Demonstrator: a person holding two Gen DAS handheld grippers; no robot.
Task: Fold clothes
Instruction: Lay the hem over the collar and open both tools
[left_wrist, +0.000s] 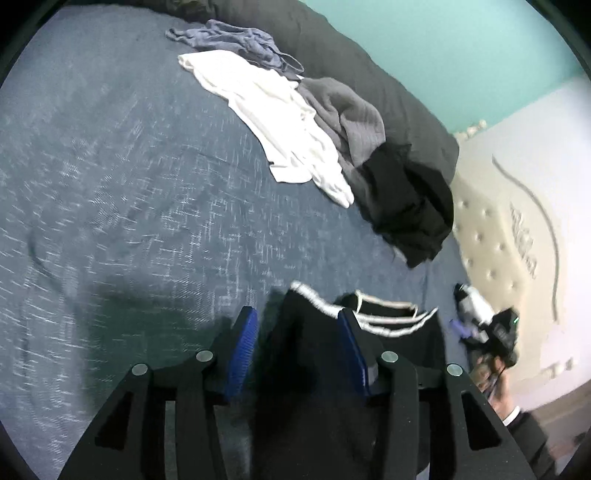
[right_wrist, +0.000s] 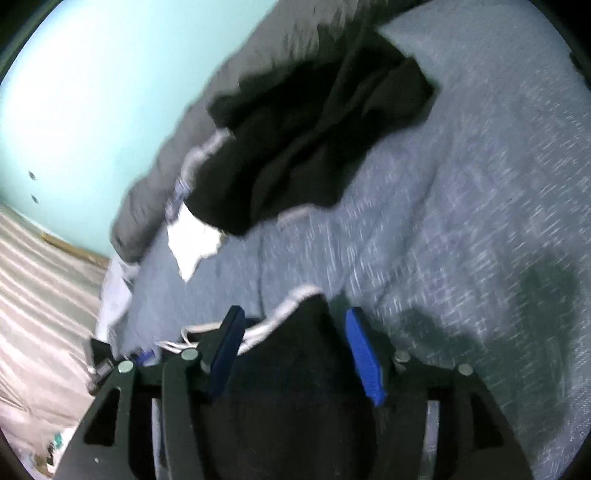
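Observation:
A black garment with white stripes (left_wrist: 317, 354) lies on the blue-grey bedspread (left_wrist: 129, 192). My left gripper (left_wrist: 297, 321) stands over it with its blue pads (left_wrist: 243, 347) apart and the black cloth between them. My right gripper (right_wrist: 295, 325) is also open, its blue pads (right_wrist: 364, 354) either side of the same black garment (right_wrist: 299, 369) near its white-striped edge. Whether either gripper pinches the cloth does not show. The right gripper also shows in the left wrist view (left_wrist: 491, 325) at the right.
A pile of clothes lies at the bed's far side: a white garment (left_wrist: 273, 122), a grey one (left_wrist: 351, 110), a black one (left_wrist: 410, 206) and a blue-grey one (left_wrist: 236, 40). A dark grey duvet (left_wrist: 369, 62) lines the teal wall. A white mattress (left_wrist: 517, 206) stands at the right.

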